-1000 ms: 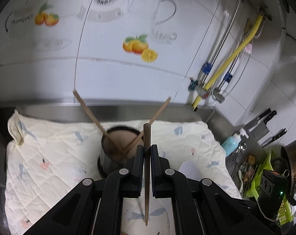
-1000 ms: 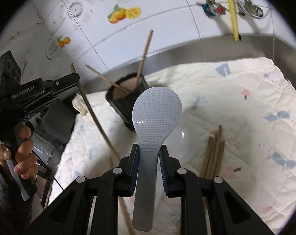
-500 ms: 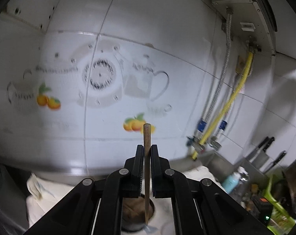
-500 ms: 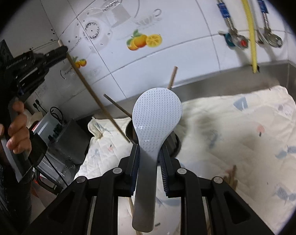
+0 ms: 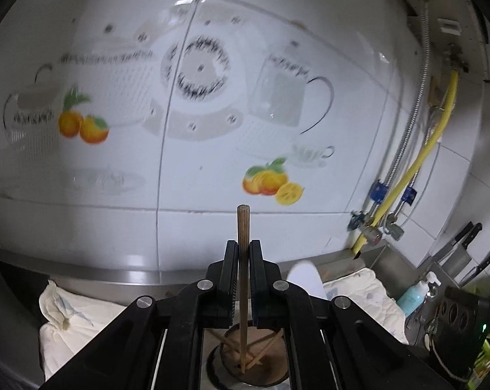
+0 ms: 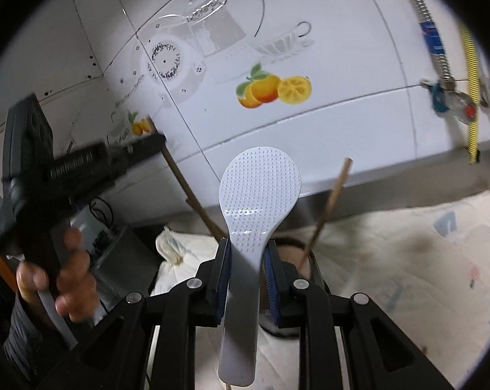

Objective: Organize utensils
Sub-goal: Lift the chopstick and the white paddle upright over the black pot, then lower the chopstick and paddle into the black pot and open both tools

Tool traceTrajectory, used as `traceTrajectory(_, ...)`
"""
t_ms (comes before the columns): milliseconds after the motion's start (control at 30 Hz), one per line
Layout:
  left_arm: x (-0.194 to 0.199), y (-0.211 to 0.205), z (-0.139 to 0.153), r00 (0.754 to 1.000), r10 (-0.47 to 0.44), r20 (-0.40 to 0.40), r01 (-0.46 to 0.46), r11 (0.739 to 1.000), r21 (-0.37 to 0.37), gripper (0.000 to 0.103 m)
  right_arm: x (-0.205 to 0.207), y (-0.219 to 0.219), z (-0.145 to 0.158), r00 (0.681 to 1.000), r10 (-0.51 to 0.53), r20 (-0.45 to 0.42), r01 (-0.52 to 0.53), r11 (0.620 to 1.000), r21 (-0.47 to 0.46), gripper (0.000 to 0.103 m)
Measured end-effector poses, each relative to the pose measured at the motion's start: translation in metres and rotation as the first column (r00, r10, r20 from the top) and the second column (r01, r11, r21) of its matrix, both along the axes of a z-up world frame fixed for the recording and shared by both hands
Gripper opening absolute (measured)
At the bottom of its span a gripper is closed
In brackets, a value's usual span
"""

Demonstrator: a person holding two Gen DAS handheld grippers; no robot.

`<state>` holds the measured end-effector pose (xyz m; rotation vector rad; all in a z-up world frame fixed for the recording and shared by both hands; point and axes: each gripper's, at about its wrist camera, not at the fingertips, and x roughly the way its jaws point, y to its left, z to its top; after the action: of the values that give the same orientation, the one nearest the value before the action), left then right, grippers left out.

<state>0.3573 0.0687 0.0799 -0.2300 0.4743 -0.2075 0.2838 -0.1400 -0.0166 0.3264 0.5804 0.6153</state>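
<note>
My left wrist view looks forward along the left claw [image 5: 243, 253], tipped slightly down, close to the tiled wall [image 5: 212, 97] with its fruit decal [image 5: 270, 180]; the dark holder [image 5: 254, 370] sits right under the lens. My right wrist view looks along the right claw [image 6: 246, 260] from further right, angled leftward, so it catches the left claw [image 6: 154, 141] side-on. Both share the wall, decal [image 6: 272, 89], quilted cloth [image 5: 368, 295] [image 6: 407, 243] and yellow hose [image 5: 423, 159] [image 6: 472, 97].

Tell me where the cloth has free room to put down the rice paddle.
Free: quilted cloth right of the dark utensil cup, below the steel ledge. Crowded: around the cup, where chopsticks lean out and the left tongs hover.
</note>
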Motion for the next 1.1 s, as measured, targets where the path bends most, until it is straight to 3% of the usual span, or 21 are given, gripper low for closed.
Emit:
traceTrajectory(667, 0.004, 0.018, -0.037, 0.998, -0.019, -0.057, 0.017, 0.999, -0.036, 0.006, 0.034, 0.024, -0.031, 0.996, -0.049, 0.074, 0.044, 0.997, 0.066, 0.023)
traceTrajectory(1100, 0.001, 0.02, -0.047, 0.997, -0.031, -0.075, 0.027, 0.998, -0.053, 0.006, 0.041, 0.036, -0.047, 0.992, -0.054, 0.113, 0.056, 0.998, -0.023, 0.023)
